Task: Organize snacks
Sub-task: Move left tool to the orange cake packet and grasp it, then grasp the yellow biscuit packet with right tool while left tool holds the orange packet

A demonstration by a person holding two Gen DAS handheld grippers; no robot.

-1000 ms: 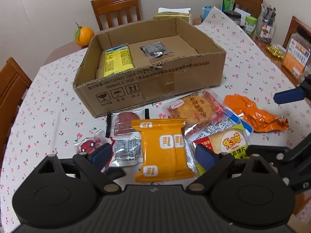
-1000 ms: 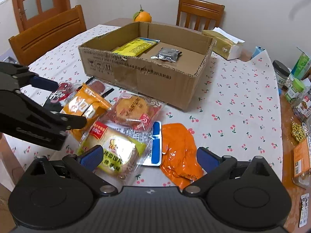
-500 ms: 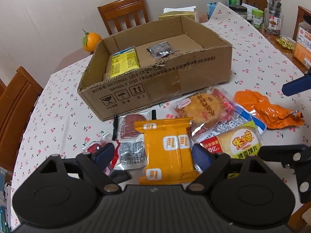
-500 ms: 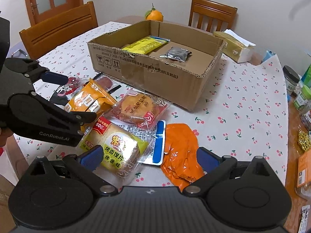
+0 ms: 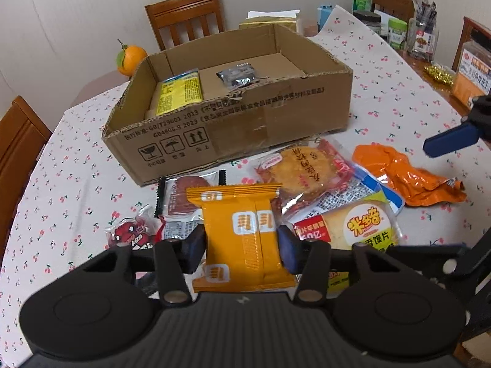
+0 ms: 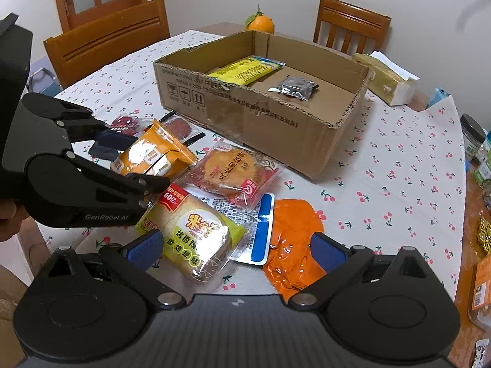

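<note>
My left gripper (image 5: 241, 247) is shut on an orange-yellow snack packet (image 5: 242, 230), seen tilted up off the table in the right wrist view (image 6: 153, 156). A cardboard box (image 5: 245, 128) behind it holds a yellow packet (image 5: 179, 92) and a silver packet (image 5: 237, 75). Loose on the table lie a round cracker pack (image 5: 299, 167), a yellow-green toast pack (image 6: 196, 236), a crumpled orange packet (image 6: 291, 239), a sausage pack (image 5: 184, 193) and a small red packet (image 5: 132, 230). My right gripper (image 6: 236, 250) is open and empty above the toast pack and the orange packet.
An orange (image 5: 130, 56) sits behind the box. A tissue box (image 6: 389, 79) stands at the back right. Jars and packets (image 5: 420, 36) line the table's right edge. Wooden chairs (image 6: 107, 40) surround the table with the cherry-print cloth (image 6: 399, 168).
My left gripper's fingers have closed in onto the sides of the orange-yellow packet, and the packet's end has lifted. The right gripper has stayed open and moved slightly nearer.
</note>
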